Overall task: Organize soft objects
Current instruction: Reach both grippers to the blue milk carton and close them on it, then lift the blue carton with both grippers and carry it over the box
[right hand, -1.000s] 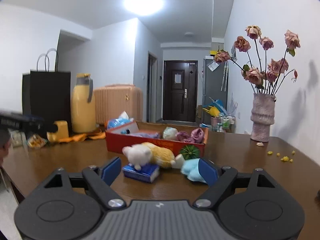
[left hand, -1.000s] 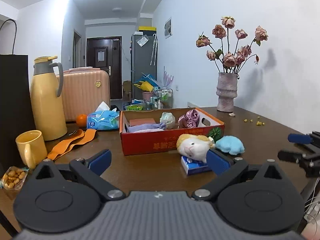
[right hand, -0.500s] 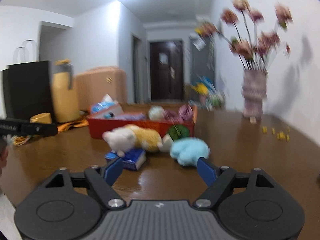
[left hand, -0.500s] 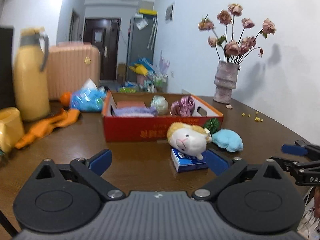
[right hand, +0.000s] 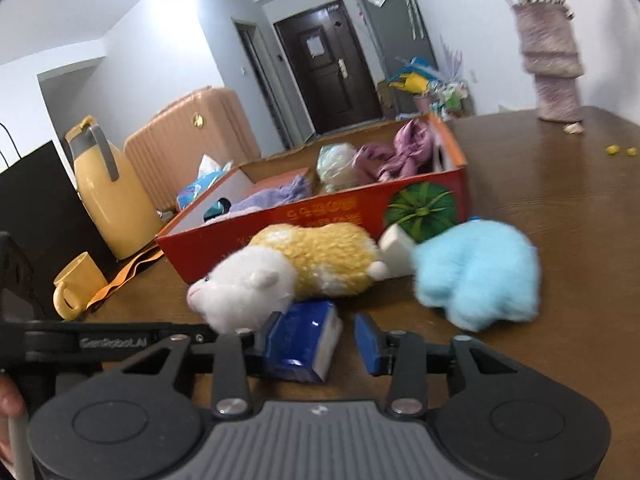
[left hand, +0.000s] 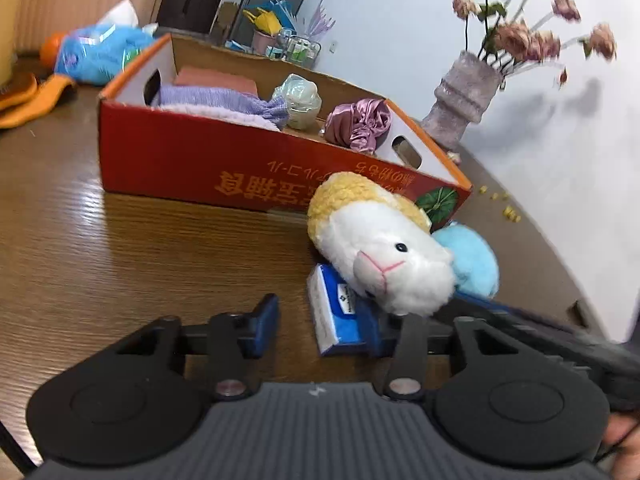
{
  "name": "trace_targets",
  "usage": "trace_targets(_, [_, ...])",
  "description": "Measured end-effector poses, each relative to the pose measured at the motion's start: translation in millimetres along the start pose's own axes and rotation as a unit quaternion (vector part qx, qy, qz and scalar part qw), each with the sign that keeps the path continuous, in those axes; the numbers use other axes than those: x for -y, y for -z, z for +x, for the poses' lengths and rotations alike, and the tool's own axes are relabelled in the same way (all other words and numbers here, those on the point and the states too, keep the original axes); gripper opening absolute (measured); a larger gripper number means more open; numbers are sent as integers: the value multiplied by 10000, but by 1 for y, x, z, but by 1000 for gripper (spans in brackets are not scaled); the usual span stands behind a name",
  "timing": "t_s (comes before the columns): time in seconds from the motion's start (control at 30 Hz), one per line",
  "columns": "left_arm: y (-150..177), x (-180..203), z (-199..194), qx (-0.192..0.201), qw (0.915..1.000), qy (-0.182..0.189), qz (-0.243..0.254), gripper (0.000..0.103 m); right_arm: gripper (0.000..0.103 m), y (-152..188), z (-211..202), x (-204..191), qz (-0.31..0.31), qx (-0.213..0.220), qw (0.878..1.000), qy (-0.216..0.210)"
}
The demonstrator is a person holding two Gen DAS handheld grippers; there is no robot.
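Observation:
A yellow and white plush hamster lies on a blue tissue pack in front of a red cardboard box. A light blue plush lies to its right. The box holds a lavender cloth, a pale bundle and a pink satin scrunchie. My left gripper is open around the tissue pack, under the hamster's head. My right gripper is open with the tissue pack between its fingers.
A vase of dried roses stands at the back right. A yellow thermos, yellow mug, orange cloth, black bag and blue wipes pack are on the left of the brown table.
Both grippers have moved forward and down to the tissue pack under the hamster. Both now have narrower gaps between their fingers.

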State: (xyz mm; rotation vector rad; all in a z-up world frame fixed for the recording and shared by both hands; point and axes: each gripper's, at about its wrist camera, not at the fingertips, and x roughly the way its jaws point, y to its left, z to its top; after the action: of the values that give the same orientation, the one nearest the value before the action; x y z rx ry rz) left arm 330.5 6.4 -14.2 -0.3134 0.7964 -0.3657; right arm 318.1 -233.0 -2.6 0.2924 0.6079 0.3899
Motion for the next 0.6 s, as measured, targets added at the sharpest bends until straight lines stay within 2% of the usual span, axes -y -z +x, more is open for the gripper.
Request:
trace_targets(0.03, [-1,-1,1,-24,9999,110,-57,29,25,-1,8,-1,36,-87,10000,-14])
trace_targets(0.1, [-1,-2,1,-36,9997,227,-123,19,23,-2,19,-1,180,-148,9997,-123])
trace_targets(0.2, [6,3,-6,0,9999,148,-22,18,21,-1,18,-6,90,-168,9997,-134])
trace_targets(0.3, [18,7,-17,-83,9997,227,-49,18,21,9,5,-8,96,-197,9996,-196])
trace_targets(0.47, [48,13,-46,-252,9988,417,-112,18,21,38,-34,-12,139,-220,9992,-295])
trace_targets(0.6, [73,22,-68,-275,9987,419,-28,18,21,59,-62,-22,137,-224,9991,-318])
